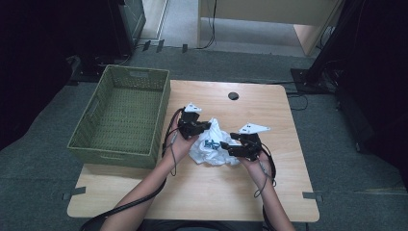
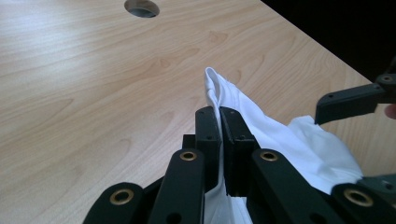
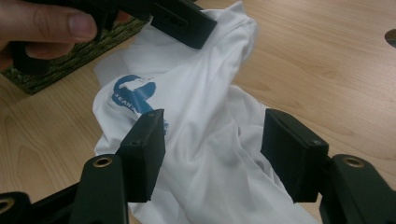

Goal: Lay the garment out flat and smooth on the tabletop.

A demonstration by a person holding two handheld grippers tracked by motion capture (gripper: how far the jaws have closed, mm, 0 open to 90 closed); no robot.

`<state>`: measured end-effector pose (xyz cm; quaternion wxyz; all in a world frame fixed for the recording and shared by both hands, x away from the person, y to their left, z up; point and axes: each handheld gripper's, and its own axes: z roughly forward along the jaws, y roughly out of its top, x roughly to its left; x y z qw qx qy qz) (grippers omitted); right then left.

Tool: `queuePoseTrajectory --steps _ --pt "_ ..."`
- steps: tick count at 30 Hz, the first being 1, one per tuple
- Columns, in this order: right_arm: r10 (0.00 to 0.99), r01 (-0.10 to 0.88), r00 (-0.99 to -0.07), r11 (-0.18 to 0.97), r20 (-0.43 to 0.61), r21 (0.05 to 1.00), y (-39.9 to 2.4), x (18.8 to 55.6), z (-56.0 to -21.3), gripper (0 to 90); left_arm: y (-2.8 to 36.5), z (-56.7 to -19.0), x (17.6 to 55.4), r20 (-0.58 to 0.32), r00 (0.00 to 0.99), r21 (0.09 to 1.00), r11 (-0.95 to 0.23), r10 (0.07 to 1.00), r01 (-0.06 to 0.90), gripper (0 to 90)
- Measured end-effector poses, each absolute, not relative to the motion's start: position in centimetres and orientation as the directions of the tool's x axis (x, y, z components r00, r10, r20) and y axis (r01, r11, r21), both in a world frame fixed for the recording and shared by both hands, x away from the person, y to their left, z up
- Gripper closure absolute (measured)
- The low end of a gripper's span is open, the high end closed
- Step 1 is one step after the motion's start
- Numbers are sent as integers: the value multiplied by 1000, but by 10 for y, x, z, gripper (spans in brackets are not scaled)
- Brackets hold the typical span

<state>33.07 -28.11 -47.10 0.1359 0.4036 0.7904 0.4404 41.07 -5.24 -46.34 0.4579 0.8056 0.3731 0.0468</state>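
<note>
The left gripper [image 2: 220, 113] was clenched on the white shirt's [image 3: 205, 140] edge; the right gripper [image 3: 212, 154] stood released around it. Closing on loose folds risked a slipping, bunched grab.

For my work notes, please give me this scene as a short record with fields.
surface: wooden table
garment: crumpled white shirt with blue print, on the table
left gripper: fingers shut on a fold of the shirt
right gripper: fingers open, shirt cloth between them, not pinched
basket: green woven basket, at the table's left edge, nothing inside
table detail: round cable hole near the far edge
</note>
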Motion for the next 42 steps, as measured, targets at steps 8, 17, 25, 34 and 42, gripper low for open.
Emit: queuePoseTrajectory --steps 8,17,25,34,42 --pt "765 538 -625 279 154 796 -275 343 -477 434 -59 -464 410 -286 732 782 -291 618 551 871" --pt "781 562 -603 271 163 781 -268 357 -487 770 -60 -465 411 -307 736 783 -280 603 556 863" --pt "812 563 -565 250 146 788 -277 359 -478 888 -53 -456 407 -290 745 804 -269 600 530 690" --pt "857 565 -502 220 120 795 -305 362 -470 889 -42 -447 399 -270 745 832 -242 610 500 607" --pt "885 601 -448 189 131 776 -326 367 -478 888 -33 -462 398 -285 717 809 -241 636 535 588"
